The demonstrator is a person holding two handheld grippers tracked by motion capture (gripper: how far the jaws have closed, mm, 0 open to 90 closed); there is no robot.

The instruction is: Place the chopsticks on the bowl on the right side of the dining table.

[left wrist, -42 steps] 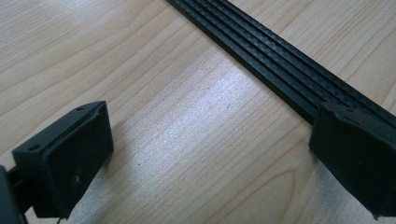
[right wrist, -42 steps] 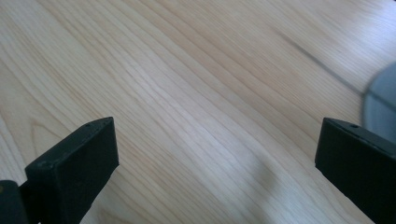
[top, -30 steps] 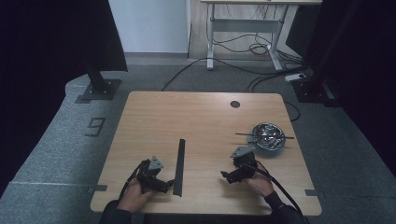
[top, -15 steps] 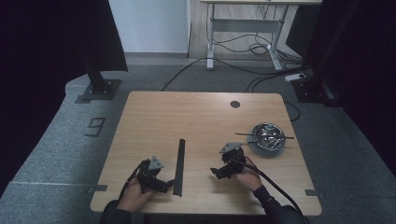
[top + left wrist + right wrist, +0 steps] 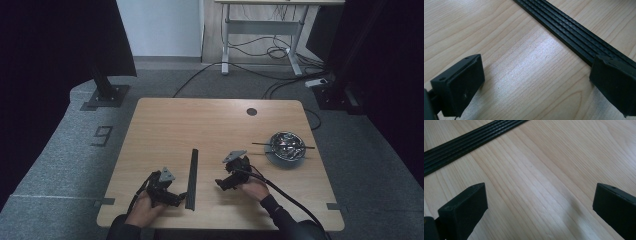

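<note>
A: My fingers point(image 5: 461, 85) are gaping wide on both grippers, gripping nothing.
B: And the black strip point(image 5: 192, 177)?
A: It's lying flat on the table point(image 5: 210, 120), between my left gripper point(image 5: 172, 196) and right gripper point(image 5: 220, 184).

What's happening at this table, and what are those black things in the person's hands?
A person sits at a wooden table with a two-jaw gripper in each hand. Both stand open and hold nothing. The left gripper sits right by the near end of a long black ribbed strip that lies flat on the wood. The right gripper points toward the strip from the other side, with bare wood between. A metal bowl on a grey plate stands apart, at the right.
</note>
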